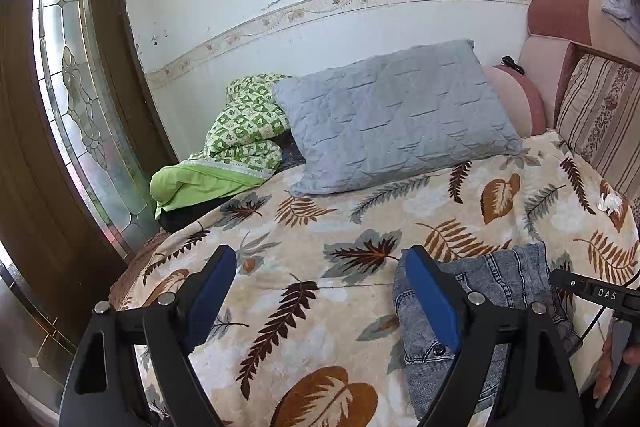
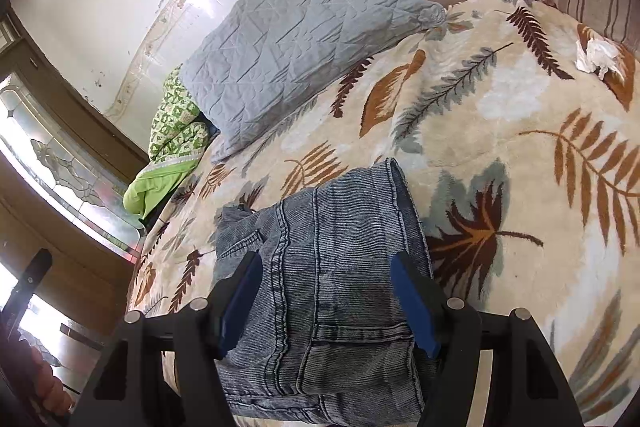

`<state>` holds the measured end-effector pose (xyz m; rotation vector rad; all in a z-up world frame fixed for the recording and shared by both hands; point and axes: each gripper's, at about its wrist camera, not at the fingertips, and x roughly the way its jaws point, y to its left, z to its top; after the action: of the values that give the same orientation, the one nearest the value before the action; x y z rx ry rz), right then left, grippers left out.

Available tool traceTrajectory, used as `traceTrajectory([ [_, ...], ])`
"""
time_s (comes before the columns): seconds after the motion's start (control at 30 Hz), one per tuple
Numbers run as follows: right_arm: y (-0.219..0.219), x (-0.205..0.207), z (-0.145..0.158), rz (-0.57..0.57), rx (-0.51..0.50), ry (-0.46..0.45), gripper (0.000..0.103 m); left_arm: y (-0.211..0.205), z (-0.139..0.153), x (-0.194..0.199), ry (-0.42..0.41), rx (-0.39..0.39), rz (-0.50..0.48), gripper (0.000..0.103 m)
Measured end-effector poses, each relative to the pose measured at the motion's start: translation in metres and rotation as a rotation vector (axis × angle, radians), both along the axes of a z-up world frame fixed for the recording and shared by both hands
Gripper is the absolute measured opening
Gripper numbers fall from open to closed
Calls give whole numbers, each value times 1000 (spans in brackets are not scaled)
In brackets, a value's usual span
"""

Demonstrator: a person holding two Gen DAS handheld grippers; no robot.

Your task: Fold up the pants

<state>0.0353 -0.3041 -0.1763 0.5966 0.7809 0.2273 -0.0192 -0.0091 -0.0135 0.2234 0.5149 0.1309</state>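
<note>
Denim, grey-blue and washed, lies folded into a compact stack: the pants (image 2: 332, 279) sit on the leaf-print blanket (image 2: 500, 131) near the bed's front edge. The right claw (image 2: 332, 303) straddles the stack, its blue pads (image 2: 412, 303) standing just at either side of the folded cloth; whether they press on it cannot be told. The left claw (image 1: 320, 299) hangs wide and empty over bare blanket, with the pants' left edge just behind its right-hand finger. Beyond the stack the blanket runs open up to a grey quilted pillow (image 1: 392, 119), and a green patterned quilt (image 1: 236, 139) is bunched at the bed's far left corner beside a door with leaded glass (image 1: 76, 99). A crumpled white tissue (image 2: 596, 55) lies near the striped cushion (image 1: 600, 115) along the right edge.
</note>
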Motion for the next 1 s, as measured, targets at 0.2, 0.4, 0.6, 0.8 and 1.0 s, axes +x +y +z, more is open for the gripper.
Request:
traceTrajectory([
  [0.2, 0, 0, 0, -1, 1, 3, 70, 1, 2, -1, -6, 2, 0, 87],
  [0.4, -1, 0, -1, 0, 3, 7, 70, 0, 4, -1, -2, 5, 1, 87],
  [0.6, 0, 0, -2, 0, 3, 12, 70, 1, 1, 3, 10, 6, 0, 87],
  [0.8, 2, 3, -4, 3, 0, 22, 70, 4, -4, 7, 21, 0, 4, 87],
  [1.0, 2, 5, -7, 3, -6, 33, 70, 7, -8, 12, 32, -6, 8, 87],
])
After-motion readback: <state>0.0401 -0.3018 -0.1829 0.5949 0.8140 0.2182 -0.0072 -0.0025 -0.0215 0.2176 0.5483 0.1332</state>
